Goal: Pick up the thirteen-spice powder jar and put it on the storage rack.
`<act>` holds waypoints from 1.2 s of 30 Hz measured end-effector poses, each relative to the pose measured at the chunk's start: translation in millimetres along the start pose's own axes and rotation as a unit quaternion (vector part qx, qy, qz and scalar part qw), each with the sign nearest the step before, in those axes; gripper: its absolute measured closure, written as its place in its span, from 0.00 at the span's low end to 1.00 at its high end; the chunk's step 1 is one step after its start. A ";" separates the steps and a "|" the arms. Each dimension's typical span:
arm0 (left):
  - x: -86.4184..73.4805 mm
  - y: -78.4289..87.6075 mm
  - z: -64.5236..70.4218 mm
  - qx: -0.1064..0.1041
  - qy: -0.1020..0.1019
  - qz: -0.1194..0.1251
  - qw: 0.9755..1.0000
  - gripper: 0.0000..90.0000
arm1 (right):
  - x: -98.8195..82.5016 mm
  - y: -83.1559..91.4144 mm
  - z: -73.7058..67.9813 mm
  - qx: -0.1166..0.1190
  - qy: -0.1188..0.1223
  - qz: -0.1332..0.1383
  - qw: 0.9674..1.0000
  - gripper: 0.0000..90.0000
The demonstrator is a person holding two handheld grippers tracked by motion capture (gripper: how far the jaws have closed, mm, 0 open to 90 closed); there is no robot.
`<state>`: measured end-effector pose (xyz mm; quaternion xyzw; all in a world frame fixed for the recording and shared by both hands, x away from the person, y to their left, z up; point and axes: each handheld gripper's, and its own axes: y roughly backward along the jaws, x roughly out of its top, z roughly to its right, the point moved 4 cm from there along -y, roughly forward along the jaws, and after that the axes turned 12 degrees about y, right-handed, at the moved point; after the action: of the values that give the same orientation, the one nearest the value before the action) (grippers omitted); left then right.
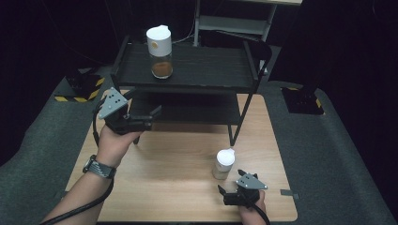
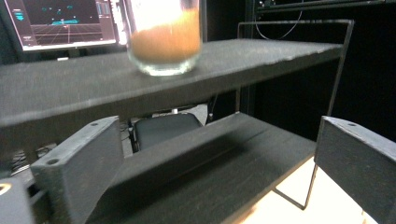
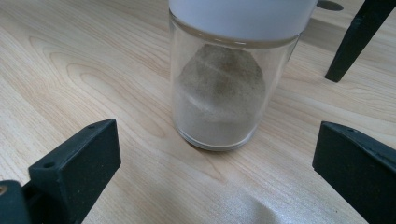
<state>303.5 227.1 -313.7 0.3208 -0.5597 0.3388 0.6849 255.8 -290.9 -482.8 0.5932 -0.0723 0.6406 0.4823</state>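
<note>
Two jars: brown jar (image 1: 159, 51) on shelf (image 1: 211, 70), 12 o'clock, done; pale jar (image 1: 224, 163) on table (image 1: 178, 154), 5 o'clock, pending. Left gripper (image 1: 152, 115) wide, empty; right gripper (image 1: 224, 193) wide, facing pale jar.

The black rack (image 1: 187, 70) takes up the far half of the counter (image 1: 178, 187), its legs (image 1: 233, 136) planted mid-counter. A brown-powder jar (image 1: 159, 51) stands on the top shelf's left part; the rest of that shelf is bare. The lower shelf (image 2: 210, 158) is free under a low gap. A pale-powder jar (image 1: 224, 164) blocks the near right; the near left lies open.
</note>
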 end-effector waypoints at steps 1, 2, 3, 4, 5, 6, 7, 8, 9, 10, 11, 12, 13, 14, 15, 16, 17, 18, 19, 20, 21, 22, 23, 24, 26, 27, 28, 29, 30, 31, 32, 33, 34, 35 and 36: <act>-2.5 1.1 0.2 -0.001 -0.001 -0.001 1.000 0.00 | 0.0 0.0 0.0 0.000 0.000 0.000 1.000 0.00; -6.9 3.0 0.8 -0.001 -0.002 -0.003 1.000 0.00 | 0.0 0.0 -0.2 -0.001 0.000 0.000 1.000 0.00; -10.1 4.5 1.6 0.001 -0.003 -0.007 1.000 0.00 | -0.1 0.0 -0.1 -0.001 0.000 0.000 1.000 0.00; -13.3 6.0 2.3 0.003 -0.005 -0.010 1.000 0.00 | -0.1 0.0 0.0 0.000 0.000 0.000 1.000 0.00; -16.8 7.7 2.2 0.002 -0.006 -0.012 1.000 0.00 | 0.0 0.0 -0.2 -0.001 0.000 0.000 1.000 0.00; -19.4 9.0 2.1 0.002 -0.006 -0.014 1.000 0.00 | 0.0 0.0 -0.1 0.000 0.001 0.000 1.000 0.00; -23.0 10.7 2.0 0.002 -0.006 -0.016 1.000 0.00 | 0.0 0.0 -0.1 0.000 0.001 0.000 1.000 0.00; -27.6 12.6 2.2 0.003 -0.007 -0.019 1.000 0.00 | 0.0 0.0 -0.2 0.000 0.001 0.000 1.000 0.00; -31.1 13.8 2.7 0.004 -0.009 -0.023 1.000 0.00 | 0.0 0.0 -0.4 -0.001 0.001 0.000 1.000 0.00; -34.2 14.6 3.0 0.004 -0.010 -0.025 1.000 0.00 | 0.0 0.0 -0.5 -0.001 0.001 0.000 1.000 0.00; -39.0 15.7 2.9 0.003 -0.011 -0.029 1.000 0.00 | 0.0 0.0 -0.6 -0.002 0.001 0.000 1.000 0.00; -42.8 16.7 3.2 0.003 -0.010 -0.032 0.999 0.00 | 0.0 0.1 -0.7 -0.002 0.001 0.000 1.000 0.00; -47.0 17.5 3.7 0.003 -0.009 -0.035 0.999 0.00 | 0.0 0.1 -0.9 -0.002 0.002 0.000 1.000 0.00; -51.2 18.7 3.9 0.003 -0.010 -0.037 0.999 0.00 | 0.1 0.0 -0.8 -0.002 0.002 0.000 1.000 0.00; -55.7 19.5 4.2 0.000 -0.009 -0.039 0.999 0.00 | 0.2 -0.1 -0.7 -0.002 0.002 0.000 1.000 0.00; -59.1 20.0 4.6 0.000 -0.008 -0.041 0.999 0.00 | 0.3 -0.1 -0.6 -0.002 0.001 -0.001 1.000 0.00; -64.6 20.6 5.4 -0.001 -0.009 -0.045 0.999 0.00 | 0.2 -0.1 -0.5 -0.002 0.001 -0.001 1.000 0.00; -68.7 20.7 5.7 -0.003 -0.010 -0.050 0.999 0.00 | 0.2 -0.1 -0.3 -0.001 0.000 -0.001 1.000 0.00; -73.8 21.0 6.2 -0.005 -0.009 -0.054 0.998 0.00 | 0.1 -0.1 -0.3 -0.001 0.000 0.000 1.000 0.00; -77.1 21.1 6.6 -0.006 -0.008 -0.056 0.998 0.00 | 0.0 -0.1 -0.1 -0.001 -0.001 0.000 1.000 0.00; -80.0 21.2 6.8 -0.006 -0.007 -0.058 0.998 0.00 | -0.1 0.0 0.0 -0.001 -0.001 0.000 1.000 0.00; -83.7 21.4 7.3 -0.007 -0.007 -0.062 0.998 0.00 | -0.1 0.0 0.1 -0.001 -0.001 0.000 1.000 0.00; -88.2 21.6 8.2 -0.007 -0.006 -0.067 0.998 0.00 | -0.2 0.0 0.1 -0.001 -0.001 0.000 1.000 0.00; -91.8 21.7 8.7 -0.007 -0.006 -0.070 0.998 0.00 | -0.3 0.1 -0.2 -0.002 -0.001 0.001 1.000 0.00; -98.1 21.8 9.7 -0.009 -0.004 -0.078 0.997 0.00 | -0.2 0.2 -0.5 -0.002 -0.001 0.000 1.000 0.00; -101.2 22.2 10.4 -0.010 -0.004 -0.081 0.997 0.00 | 0.0 0.1 -0.4 -0.002 0.000 0.000 1.000 0.00; -103.4 22.8 10.5 -0.010 -0.006 -0.083 0.997 0.00 | 0.1 0.0 -0.3 -0.001 0.000 0.000 1.000 0.00; -108.0 23.8 11.4 -0.010 -0.006 -0.083 0.996 0.00 | 0.2 -0.1 -0.3 -0.001 0.000 -0.001 1.000 0.00; -111.5 24.6 11.8 -0.009 -0.006 -0.085 0.996 0.00 | 0.4 -0.3 -0.2 0.000 -0.001 -0.001 1.000 0.00; -115.0 25.3 11.9 -0.009 -0.005 -0.088 0.996 0.00 | 0.6 -0.5 0.1 0.000 -0.001 -0.002 1.000 0.00; -119.0 26.1 11.5 -0.009 -0.002 -0.091 0.996 0.00 | 0.8 -0.6 0.3 0.001 -0.001 -0.003 1.000 0.00; -121.6 26.7 11.3 -0.008 -0.002 -0.093 0.996 0.00 | 0.9 -0.7 0.4 0.001 -0.001 -0.003 1.000 0.00; -126.7 27.7 11.5 -0.004 -0.002 -0.097 0.995 0.00 | 1.0 -0.8 0.5 0.001 0.000 -0.003 1.000 0.00; -129.9 28.5 11.4 -0.002 -0.002 -0.099 0.995 0.00 | 1.1 -0.9 0.6 0.002 0.000 -0.004 1.000 0.00; -135.0 29.8 10.4 0.000 0.001 -0.102 0.995 0.00 | 1.1 -0.9 0.8 0.002 0.001 -0.004 1.000 0.00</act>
<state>253.7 221.3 -442.9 0.3758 -0.5234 0.2669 0.7166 257.2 -290.3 -482.1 0.5940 -0.0684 0.6392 0.4836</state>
